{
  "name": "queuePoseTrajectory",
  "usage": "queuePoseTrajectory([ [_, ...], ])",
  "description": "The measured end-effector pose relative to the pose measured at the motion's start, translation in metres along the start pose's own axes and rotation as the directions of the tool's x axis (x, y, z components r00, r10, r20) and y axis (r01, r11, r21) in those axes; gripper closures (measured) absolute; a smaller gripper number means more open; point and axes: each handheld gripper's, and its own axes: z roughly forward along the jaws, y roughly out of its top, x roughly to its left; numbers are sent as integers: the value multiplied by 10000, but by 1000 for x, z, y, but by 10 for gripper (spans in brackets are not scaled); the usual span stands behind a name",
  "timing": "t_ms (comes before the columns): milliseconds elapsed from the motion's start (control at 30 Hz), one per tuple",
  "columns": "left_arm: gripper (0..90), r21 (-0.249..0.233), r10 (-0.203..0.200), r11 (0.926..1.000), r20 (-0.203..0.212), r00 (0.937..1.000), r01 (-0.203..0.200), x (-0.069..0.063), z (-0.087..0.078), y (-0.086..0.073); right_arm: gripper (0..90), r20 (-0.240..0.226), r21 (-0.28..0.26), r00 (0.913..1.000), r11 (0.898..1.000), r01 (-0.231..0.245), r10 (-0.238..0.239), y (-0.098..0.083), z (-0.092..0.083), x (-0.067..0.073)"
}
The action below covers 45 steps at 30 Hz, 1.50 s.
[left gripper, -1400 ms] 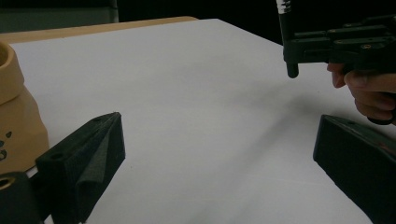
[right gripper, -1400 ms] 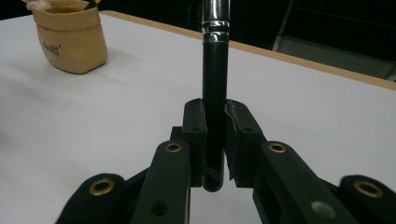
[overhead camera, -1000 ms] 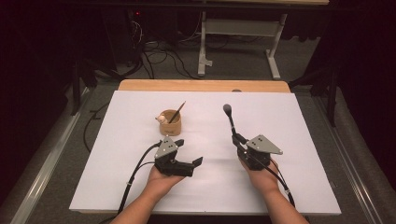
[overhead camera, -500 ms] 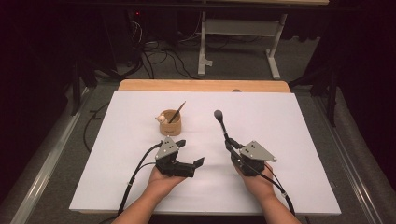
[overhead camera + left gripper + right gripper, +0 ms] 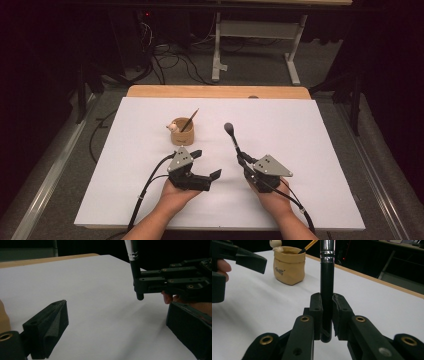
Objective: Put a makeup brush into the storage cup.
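Note:
My right gripper [image 5: 243, 159] is shut on a black brush [image 5: 234, 142] with a silver ferrule. The brush stands nearly upright over the white table [image 5: 310, 150], its dark head leaning away and to the left. In the right gripper view the two pads clamp the brush handle [image 5: 327, 290] near its lower end. A tan pot [image 5: 181, 135] holding a pencil and a small pale figure stands left of the brush. My left gripper [image 5: 206, 163] rests just in front of the pot, open, nothing between its jaws. The left gripper view shows the brush handle [image 5: 136, 267] hanging just above the table.
A bare wooden strip [image 5: 215, 91] runs along the table's far edge. Beyond it are cables on the floor and a white desk frame [image 5: 255, 35]. In the right gripper view the pot [image 5: 289, 265] stands at the far left, beside the left gripper's jaw [image 5: 237, 257].
My right gripper has shifted slightly left and toward the person with the brush, and the brush head has swung left and lower. The left gripper has stayed put.

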Motion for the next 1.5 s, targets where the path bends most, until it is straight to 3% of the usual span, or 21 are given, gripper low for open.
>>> queuePoseTrajectory([
  [600,59,-127,13,9999,165,9999,-11,-4,13,12,815,-117,73,9998,9998,157,-157,-4,1,5],
  [767,64,-358,-172,9992,196,9997,179,-2,11,15,815,-282,99,9992,9996,276,-273,-4,2,8],
  [1167,92,-398,-302,9987,345,9989,316,-2,15,15,815,-708,92,9964,9988,478,-470,-4,4,20],
  [1500,196,-463,-306,9984,532,9981,331,-1,14,15,815,-968,133,9939,9984,553,-538,-4,6,29],
])
